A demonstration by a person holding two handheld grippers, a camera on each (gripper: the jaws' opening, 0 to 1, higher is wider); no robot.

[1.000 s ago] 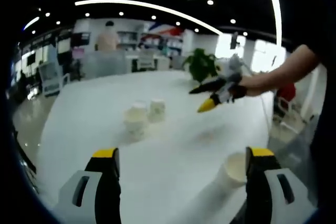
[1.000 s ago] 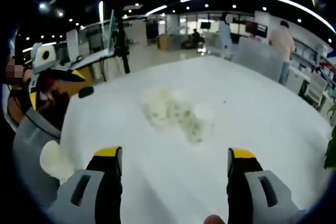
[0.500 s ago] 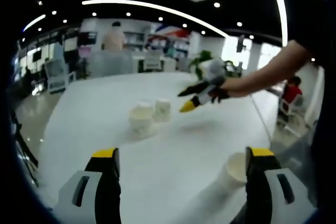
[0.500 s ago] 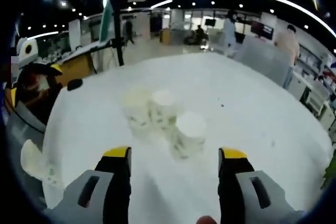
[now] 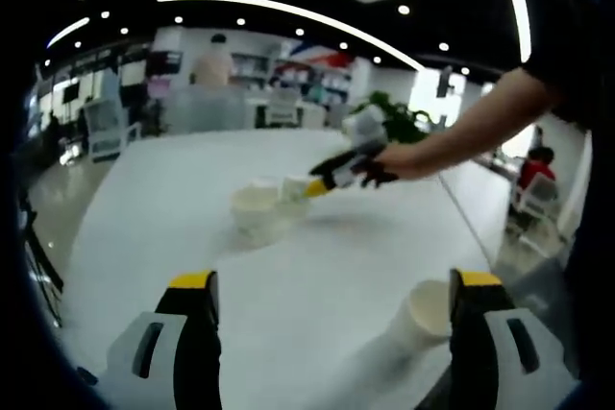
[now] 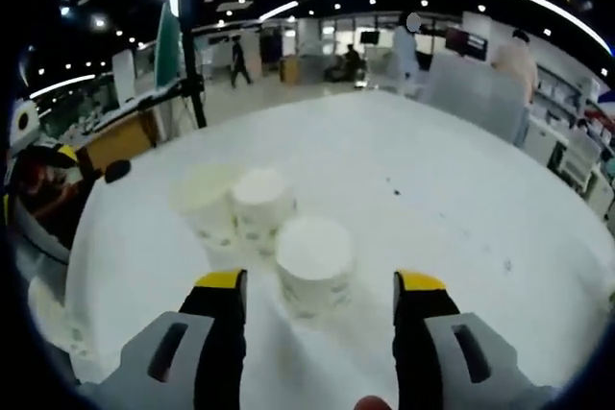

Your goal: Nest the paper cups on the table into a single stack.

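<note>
Your right gripper (image 6: 317,285): jaws spread, nearest paper cup (image 6: 314,262) sitting between yellow tips, not touched. Two more cups (image 6: 233,208) stand just beyond it to left, side by side, touching. From left gripper view, that gripper (image 5: 322,182) reaches cluster (image 5: 264,206) at far middle of white table (image 5: 173,228). Your left gripper (image 5: 332,285): jaws wide apart, holding nothing; lone cup (image 5: 424,314) near right jaw, close to table edge.

both tongs (image 5: 327,309) (image 6: 317,300) gape open, right arm outstretched.
</note>
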